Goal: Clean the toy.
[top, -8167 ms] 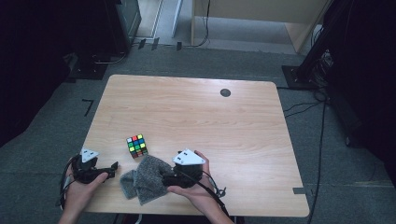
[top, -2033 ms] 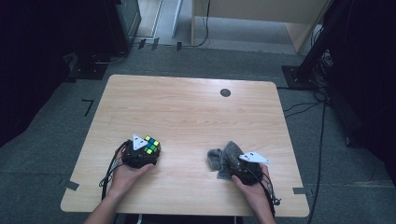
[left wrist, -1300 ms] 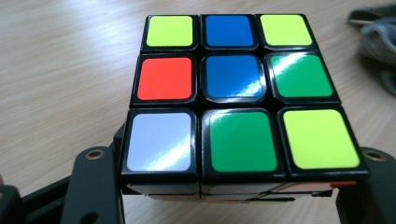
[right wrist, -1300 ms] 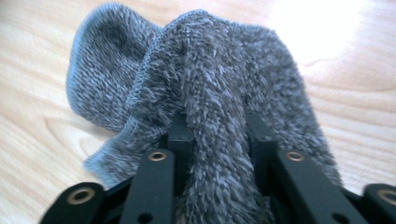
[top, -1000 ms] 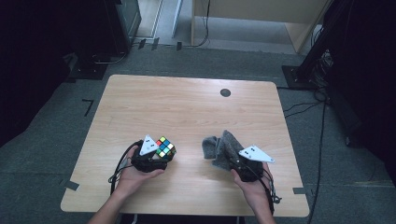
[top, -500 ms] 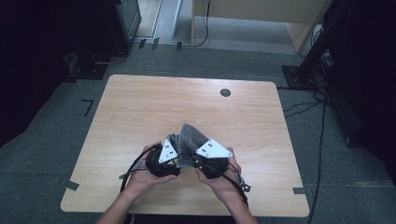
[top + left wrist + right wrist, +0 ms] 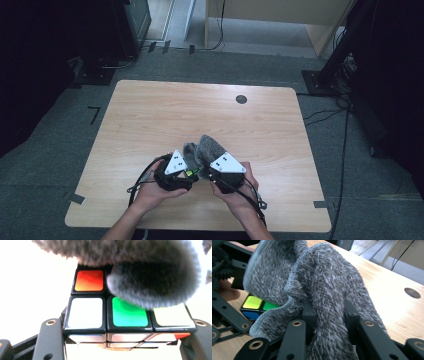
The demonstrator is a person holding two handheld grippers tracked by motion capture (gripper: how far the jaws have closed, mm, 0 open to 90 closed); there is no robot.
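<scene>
Left gripper view: fingers (image 7: 50, 340) clamp the puzzle cube (image 7: 107, 315); the grey cloth (image 7: 140, 277), pinched in the right gripper (image 7: 328, 315), drapes over the cube's far top edge, above the tabletop (image 7: 150, 115).

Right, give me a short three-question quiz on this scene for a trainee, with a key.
1. True or false: the left gripper is shut on the puzzle cube.
2. What does the right gripper hold between its jaws?
A. a sponge
B. a grey cloth
C. a cable
3. In the left gripper view, where does the grey cloth lie relative to the cube's top face?

Key:
1. True. A black jaw presses on each side of the cube.
2. B.
3. It drapes over the far part of the face, touching it; the red, white and green squares stay uncovered, the yellow one partly.
</scene>
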